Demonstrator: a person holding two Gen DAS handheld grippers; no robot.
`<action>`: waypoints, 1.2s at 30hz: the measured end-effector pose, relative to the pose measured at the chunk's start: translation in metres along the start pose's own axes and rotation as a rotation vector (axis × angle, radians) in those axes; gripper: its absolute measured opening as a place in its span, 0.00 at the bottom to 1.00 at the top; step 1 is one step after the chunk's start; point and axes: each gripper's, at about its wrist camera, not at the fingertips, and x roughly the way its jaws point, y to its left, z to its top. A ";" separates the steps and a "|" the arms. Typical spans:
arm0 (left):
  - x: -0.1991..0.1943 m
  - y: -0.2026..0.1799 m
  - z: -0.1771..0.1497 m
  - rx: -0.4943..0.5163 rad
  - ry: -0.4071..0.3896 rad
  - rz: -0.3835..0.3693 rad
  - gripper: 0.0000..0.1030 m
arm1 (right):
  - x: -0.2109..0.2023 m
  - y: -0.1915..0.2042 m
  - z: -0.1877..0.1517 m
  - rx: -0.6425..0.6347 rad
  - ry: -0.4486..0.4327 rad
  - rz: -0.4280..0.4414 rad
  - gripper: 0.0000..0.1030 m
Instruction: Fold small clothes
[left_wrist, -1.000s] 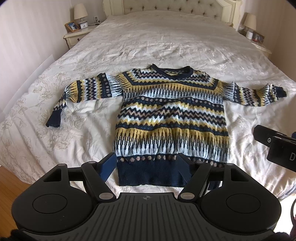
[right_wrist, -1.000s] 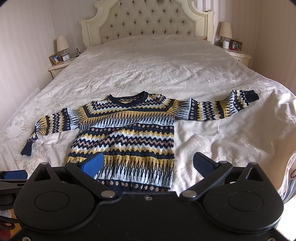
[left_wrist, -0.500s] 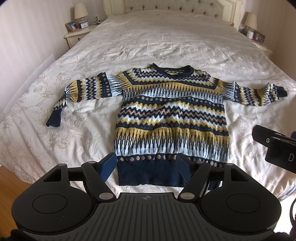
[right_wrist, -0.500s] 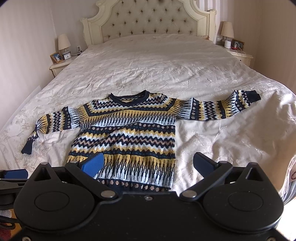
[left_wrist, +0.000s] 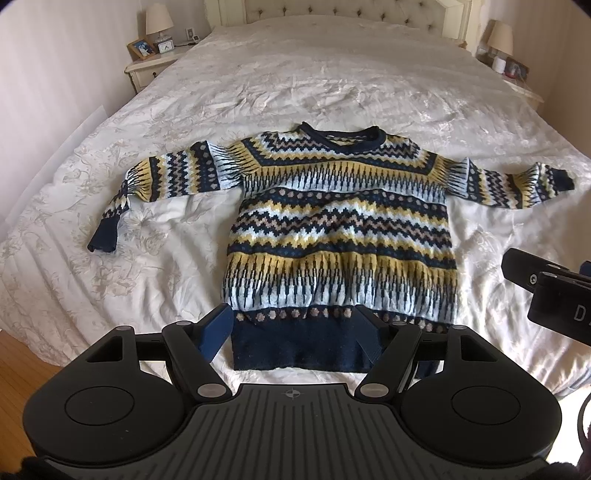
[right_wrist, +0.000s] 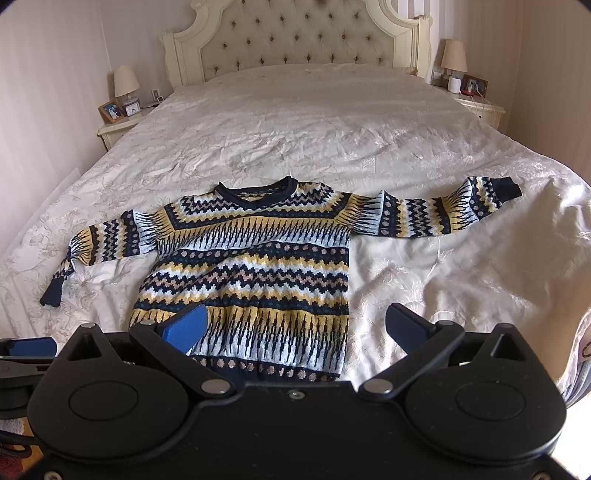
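A small knitted sweater (left_wrist: 340, 236) with navy, yellow, white and tan zigzag bands lies flat on the bed, front up, both sleeves spread sideways. The same sweater (right_wrist: 251, 266) fills the middle of the right wrist view. My left gripper (left_wrist: 291, 336) hovers open above the navy hem (left_wrist: 299, 350), nothing between its blue pads. My right gripper (right_wrist: 295, 325) is open too, above the sweater's lower right edge, with nothing in it. Its black body (left_wrist: 554, 295) shows at the right edge of the left wrist view.
The white floral bedspread (right_wrist: 332, 129) covers a wide bed with a tufted headboard (right_wrist: 295, 33). Nightstands with lamps stand at the left (right_wrist: 118, 125) and the right (right_wrist: 476, 107). Wooden floor (left_wrist: 22, 347) shows at the bed's near left corner.
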 end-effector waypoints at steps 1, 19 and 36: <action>0.001 0.000 -0.001 0.000 0.002 0.000 0.68 | 0.000 0.000 0.000 0.000 0.000 0.000 0.99; 0.043 0.012 0.053 0.003 0.092 -0.009 0.68 | 0.050 0.011 0.032 0.039 0.094 -0.002 0.99; 0.101 0.006 0.132 0.091 0.077 -0.105 0.52 | 0.096 0.005 0.082 0.129 0.062 -0.112 0.84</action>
